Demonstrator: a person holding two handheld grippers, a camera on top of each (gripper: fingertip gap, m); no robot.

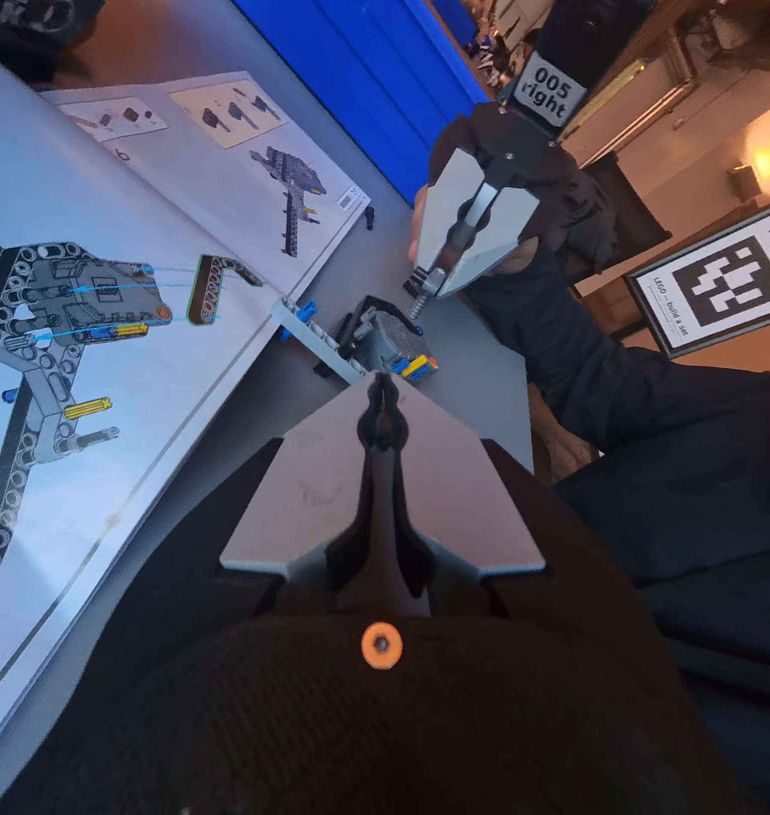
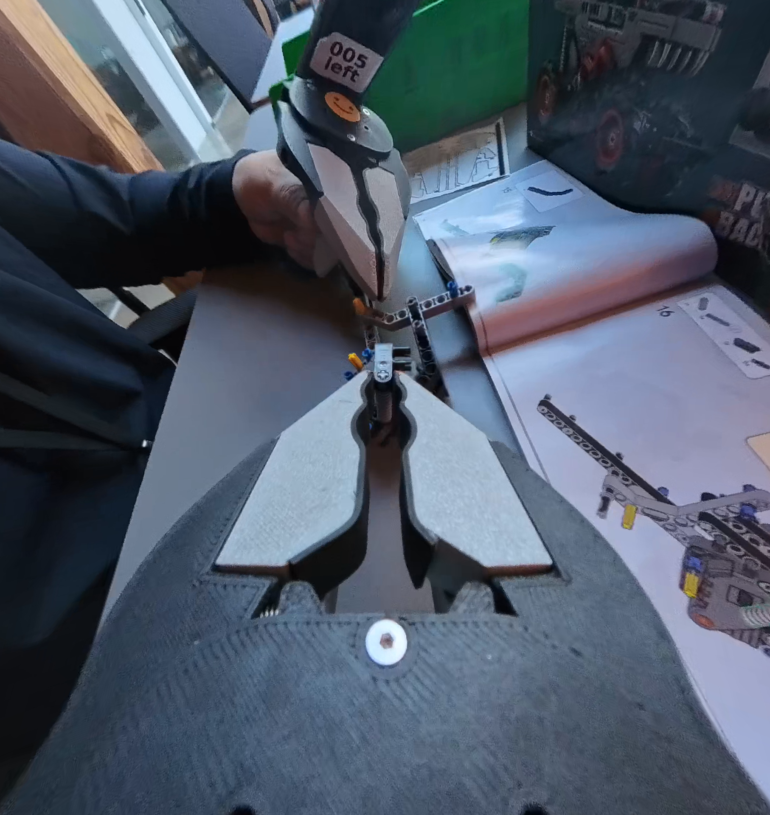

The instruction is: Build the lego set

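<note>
Right hand-held gripper (image 1: 436, 282): clenched on a spring shock absorber (image 1: 420, 302), long axis aimed down toward the assembly (image 1: 374, 339) just below.
Left hand-held gripper (image 1: 381, 383): pinched shut at the assembly's near edge; grasp cannot be told.

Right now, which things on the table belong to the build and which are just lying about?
In the job:
- right gripper, jaws shut on the spring shock part
- left gripper, jaws shut, tip at the partly built assembly
- open instruction booklet

Lying about:
- set box
- framed marker sign
- small black pin beside the booklet
</note>
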